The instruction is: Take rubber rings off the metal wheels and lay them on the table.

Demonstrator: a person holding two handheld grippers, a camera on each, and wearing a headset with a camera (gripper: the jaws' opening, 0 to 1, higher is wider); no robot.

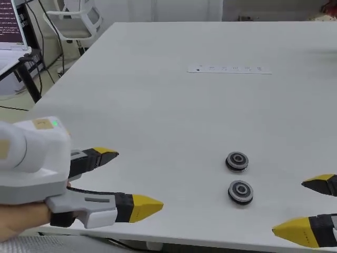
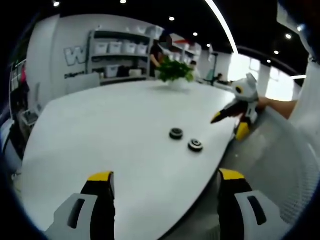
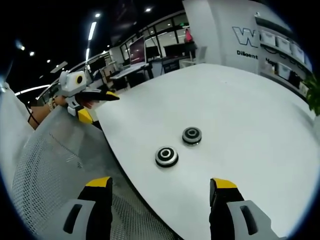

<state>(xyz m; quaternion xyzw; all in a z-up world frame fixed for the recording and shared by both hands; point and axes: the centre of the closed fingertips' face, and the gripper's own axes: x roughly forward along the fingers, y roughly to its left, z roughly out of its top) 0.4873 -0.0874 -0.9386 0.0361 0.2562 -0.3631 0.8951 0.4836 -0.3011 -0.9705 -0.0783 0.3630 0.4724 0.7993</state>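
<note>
two wheels (image 1: pixel 239 176) were seen on the table (image 1: pixel 158 105), one just behind the other, close but apart, w/ dark rings (image 3: pixel 157 157) seated on both. l gripper (image 1: pixel 138 179) was held well left of the wheels, over the table's near edge, jaws spread wide, nothing between them. r gripper (image 1: pixel 289 206) was held near the wheels on their right, jaws likewise spread, nothing gripped. a white strip (image 1: pixel 230 69) was seen flat, well beyond the wheels.
</note>
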